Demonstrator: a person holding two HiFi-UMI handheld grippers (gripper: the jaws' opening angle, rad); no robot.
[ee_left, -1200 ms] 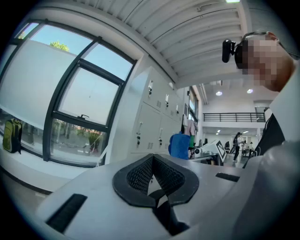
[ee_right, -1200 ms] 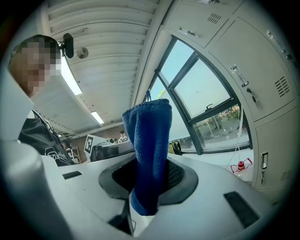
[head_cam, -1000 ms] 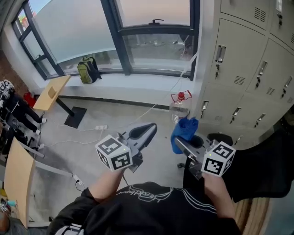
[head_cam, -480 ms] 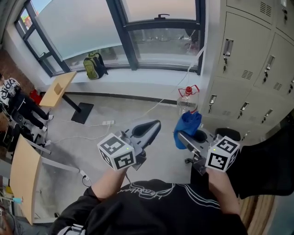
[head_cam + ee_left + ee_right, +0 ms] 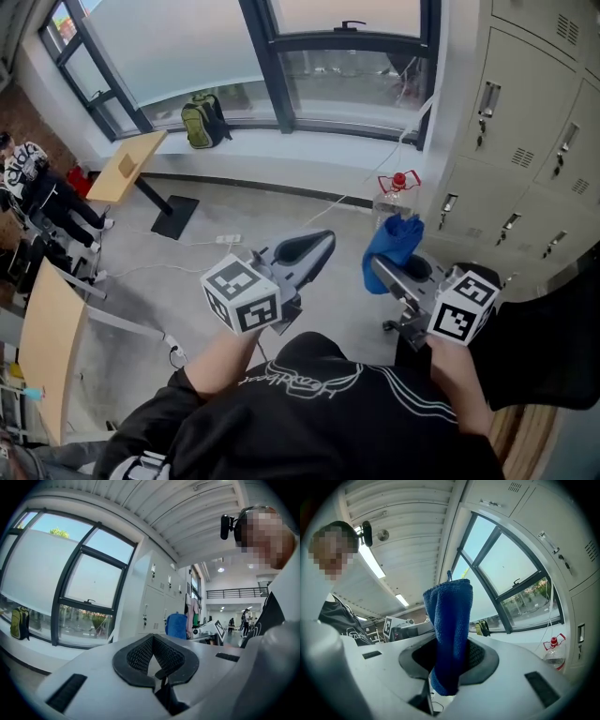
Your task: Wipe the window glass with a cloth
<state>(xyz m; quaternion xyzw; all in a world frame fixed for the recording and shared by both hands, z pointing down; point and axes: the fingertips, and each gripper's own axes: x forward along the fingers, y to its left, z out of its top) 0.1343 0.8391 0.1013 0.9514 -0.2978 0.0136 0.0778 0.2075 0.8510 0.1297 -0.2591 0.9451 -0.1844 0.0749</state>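
- The window fills the far wall above a white sill, well apart from both my grippers. None of its glass is touched yet, so I judge the wiping has not begun and this is the approach, made from the open floor.
- Grey lockers line the wall on my right, just beside the window's right-hand frame.
- My left gripper is level with the right one and points at the window. Its jaws are pressed together with nothing between the pads.
- My right gripper is clenched on the blue cloth. The cloth stands up out of the jaws in a folded bunch, and a short tail hangs below them.
- A water bottle with a red cap stands on the floor by the lockers, between me and the sill.
- The next move, as I read it, calls for closing the gap to the window. After that I would raise the right gripper so the free fold of cloth lies flat on the pane. The bottle and the white cable on the floor need a wide berth.
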